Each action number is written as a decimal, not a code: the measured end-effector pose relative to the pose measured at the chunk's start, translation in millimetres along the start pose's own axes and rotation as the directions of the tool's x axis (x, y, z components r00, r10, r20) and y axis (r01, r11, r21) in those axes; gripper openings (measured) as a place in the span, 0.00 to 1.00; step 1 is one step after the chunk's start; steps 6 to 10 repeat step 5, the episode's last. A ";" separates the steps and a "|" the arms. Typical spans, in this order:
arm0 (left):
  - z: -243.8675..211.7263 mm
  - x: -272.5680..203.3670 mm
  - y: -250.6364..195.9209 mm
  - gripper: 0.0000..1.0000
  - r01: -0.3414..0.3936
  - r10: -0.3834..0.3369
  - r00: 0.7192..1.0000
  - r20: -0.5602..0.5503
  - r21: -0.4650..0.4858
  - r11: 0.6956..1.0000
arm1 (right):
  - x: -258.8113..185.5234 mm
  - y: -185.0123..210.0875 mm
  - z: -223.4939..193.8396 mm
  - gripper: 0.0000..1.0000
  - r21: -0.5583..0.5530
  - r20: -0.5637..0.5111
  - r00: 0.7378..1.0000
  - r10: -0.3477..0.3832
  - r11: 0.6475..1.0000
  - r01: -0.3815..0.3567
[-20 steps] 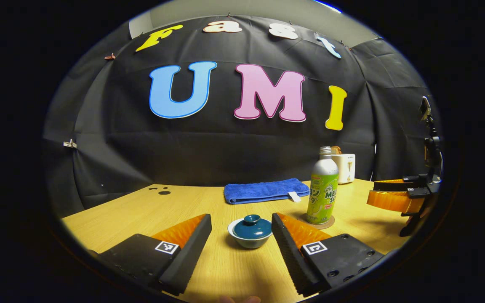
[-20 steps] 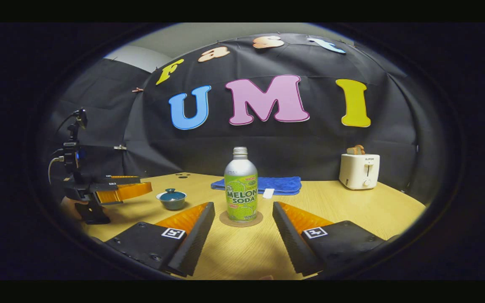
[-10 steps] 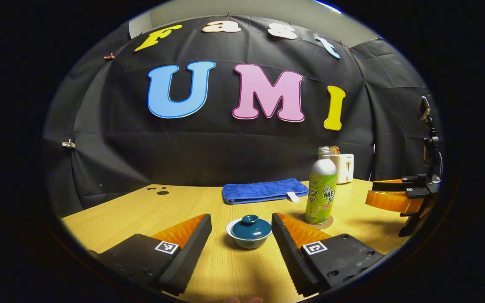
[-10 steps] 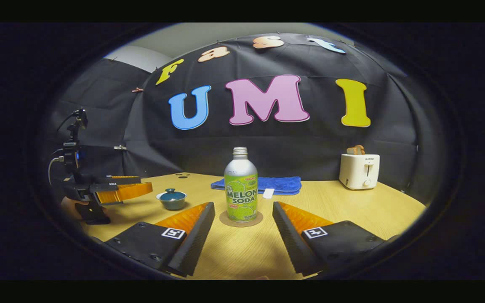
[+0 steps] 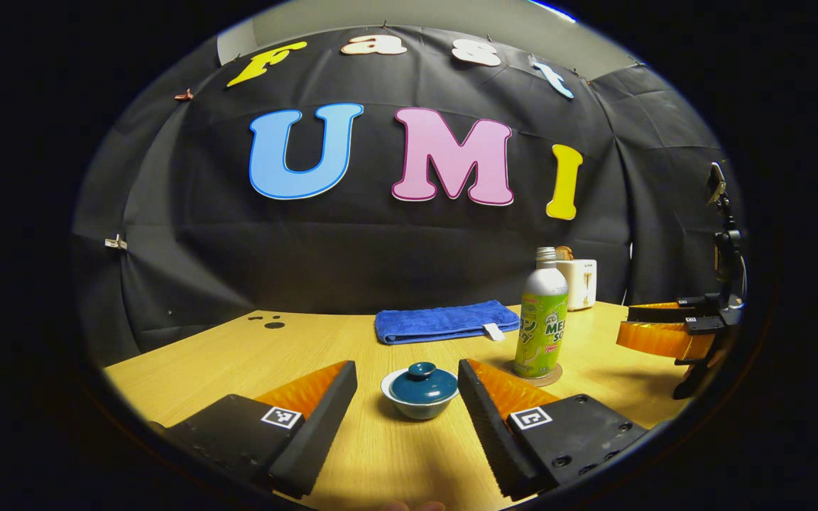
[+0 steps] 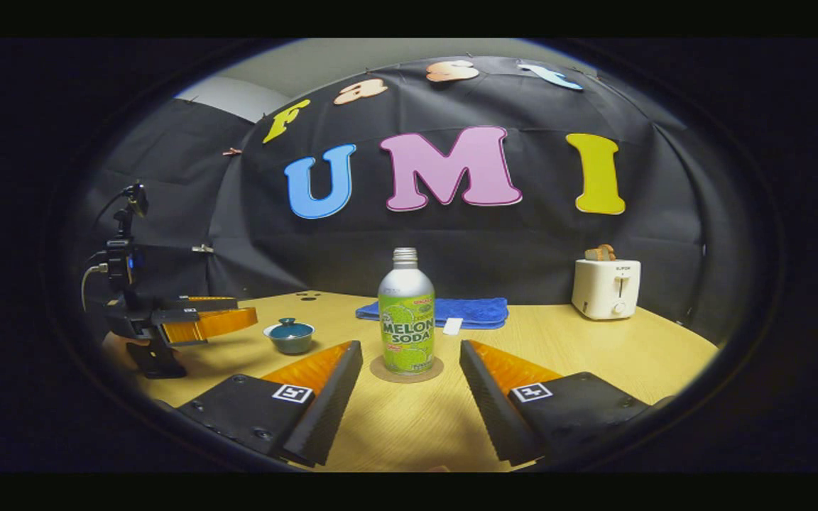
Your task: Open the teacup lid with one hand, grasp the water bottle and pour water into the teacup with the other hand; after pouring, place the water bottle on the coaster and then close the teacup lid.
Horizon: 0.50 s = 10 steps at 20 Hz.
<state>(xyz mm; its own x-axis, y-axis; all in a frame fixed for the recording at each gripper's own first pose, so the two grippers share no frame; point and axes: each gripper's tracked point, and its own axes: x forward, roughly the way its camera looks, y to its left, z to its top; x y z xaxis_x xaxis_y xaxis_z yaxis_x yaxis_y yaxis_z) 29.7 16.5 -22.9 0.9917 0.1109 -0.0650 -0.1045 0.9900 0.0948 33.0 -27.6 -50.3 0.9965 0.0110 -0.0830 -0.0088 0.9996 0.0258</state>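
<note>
The left claw is spread wide and holds nothing. It hangs low over the wooden worktop, and the teacup stands just ahead, in the gap between its two fingers but not touched by them. The teacup lid, dark teal with a round knob, sits closed on the cup.

The right claw is also spread wide and empty. In the right gripper view the water bottle stands upright straight ahead of it, between the lines of the two fingers and a little beyond their tips. The bottle has a green label and a silver top with a cap, and it rests on the round brown coaster.

Behind the bottle a folded blue towel lies on the worktop. A white toaster stands far to the right, near the black wall. In the same view the left claw shows at the left, near the teacup.
</note>
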 end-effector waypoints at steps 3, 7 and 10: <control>-0.4 -0.2 -0.1 0.92 0.000 0.000 1.000 0.000 0.000 1.000 | 0.0 0.3 0.3 0.86 0.000 0.000 1.000 0.000 1.000 0.000; -0.4 0.0 0.2 0.92 0.000 0.000 1.000 0.000 0.000 1.000 | 0.1 -0.1 0.3 0.86 0.000 0.000 1.000 0.000 1.000 0.000; -0.4 0.0 0.2 0.92 0.000 0.000 1.000 0.000 0.000 1.000 | 0.1 -0.1 0.3 0.86 0.000 0.000 1.000 0.000 1.000 0.000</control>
